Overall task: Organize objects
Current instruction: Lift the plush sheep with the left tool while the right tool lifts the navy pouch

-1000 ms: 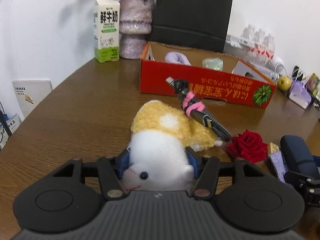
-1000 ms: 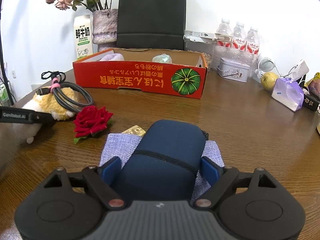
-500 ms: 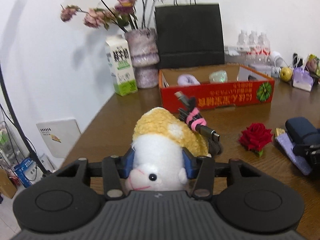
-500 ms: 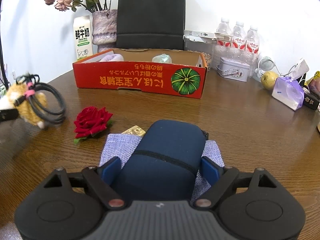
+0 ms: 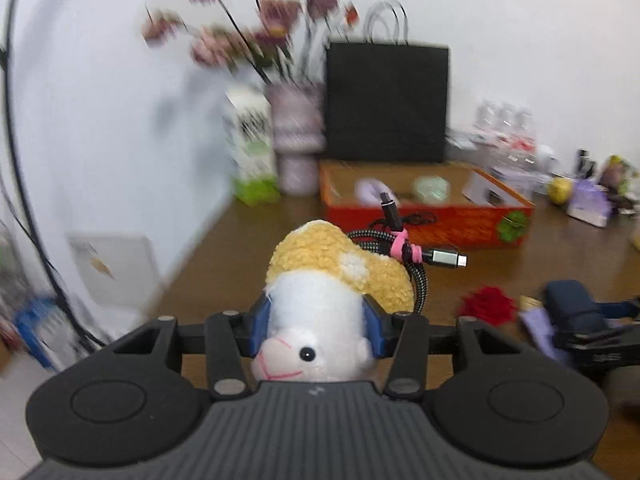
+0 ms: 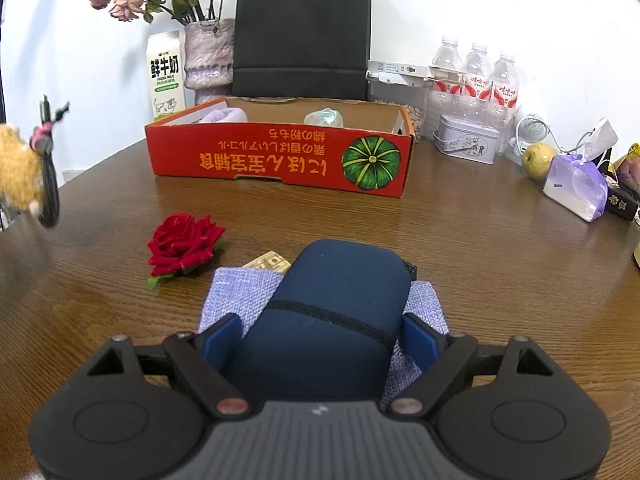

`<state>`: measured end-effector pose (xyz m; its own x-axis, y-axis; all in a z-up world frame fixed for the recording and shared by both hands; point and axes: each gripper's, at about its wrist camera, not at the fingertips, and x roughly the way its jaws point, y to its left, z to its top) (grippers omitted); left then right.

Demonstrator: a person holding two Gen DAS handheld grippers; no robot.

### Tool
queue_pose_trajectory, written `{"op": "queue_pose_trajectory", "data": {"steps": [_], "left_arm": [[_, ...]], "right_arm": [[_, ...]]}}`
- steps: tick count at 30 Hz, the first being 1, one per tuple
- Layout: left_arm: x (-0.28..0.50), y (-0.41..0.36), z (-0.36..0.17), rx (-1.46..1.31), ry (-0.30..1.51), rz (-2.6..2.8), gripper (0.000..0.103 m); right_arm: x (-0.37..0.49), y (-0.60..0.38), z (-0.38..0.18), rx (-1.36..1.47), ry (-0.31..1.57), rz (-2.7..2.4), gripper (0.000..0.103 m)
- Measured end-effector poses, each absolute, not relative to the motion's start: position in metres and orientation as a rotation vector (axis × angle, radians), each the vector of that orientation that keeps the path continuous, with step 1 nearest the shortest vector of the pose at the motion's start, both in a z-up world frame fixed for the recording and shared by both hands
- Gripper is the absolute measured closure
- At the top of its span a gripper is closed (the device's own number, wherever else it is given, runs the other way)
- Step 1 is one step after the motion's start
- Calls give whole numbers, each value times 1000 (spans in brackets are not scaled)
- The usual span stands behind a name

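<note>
My left gripper [image 5: 316,320] is shut on the white head of a white and yellow plush toy [image 5: 340,256] and holds it up off the table. A coiled braided cable [image 5: 404,248] with a pink tie hangs on the toy's back. In the right wrist view the toy [image 6: 16,168] and cable [image 6: 48,184] float at the far left. My right gripper [image 6: 320,332] has its blue pads against both sides of a navy case [image 6: 344,280]. The case rests on a lilac cloth pouch [image 6: 240,292] on the table.
A red rose [image 6: 182,240] and a small gold packet [image 6: 268,260] lie left of the case. A red cardboard box [image 6: 280,156] holding a few items stands behind. Milk carton [image 6: 166,76], vase [image 6: 210,60], black bag [image 6: 302,32], bottles [image 6: 476,76], tin [image 6: 468,144] and fruit [image 6: 538,160] line the back.
My left gripper has risen with the plush toy and the cable, drawing back from the box. In the right wrist view the toy climbed at the left edge. The right gripper stayed still.
</note>
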<state>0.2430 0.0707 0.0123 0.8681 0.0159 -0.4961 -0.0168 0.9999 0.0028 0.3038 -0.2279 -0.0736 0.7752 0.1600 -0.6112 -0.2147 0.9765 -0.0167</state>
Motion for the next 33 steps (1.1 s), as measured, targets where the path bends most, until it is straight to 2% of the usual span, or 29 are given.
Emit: {"op": "queue_pose_trajectory", "data": {"steps": [3,9,18,23,26,33], "left_arm": [[255,63,0,-15,596,-22,55],[276,53,-25,-65,637,5,55],[266,60,-23,-179,573,2,55],[281,50,-38,-237,593,0,55],[282,46,-44,-235,574,-4,54],[284,46,-57,-229,598,-7,51]], "right_arm": [[304,-227,-74,-90,654,200,18],[304,-227,-74,-91,654,200,18],[304,-227,-74,-97,654,198,18],[309,-227,-75,-90,678,154,6],[317,-231,-69,-38,736,131,7],[322,-227,-58,-4,738,41,8]]}}
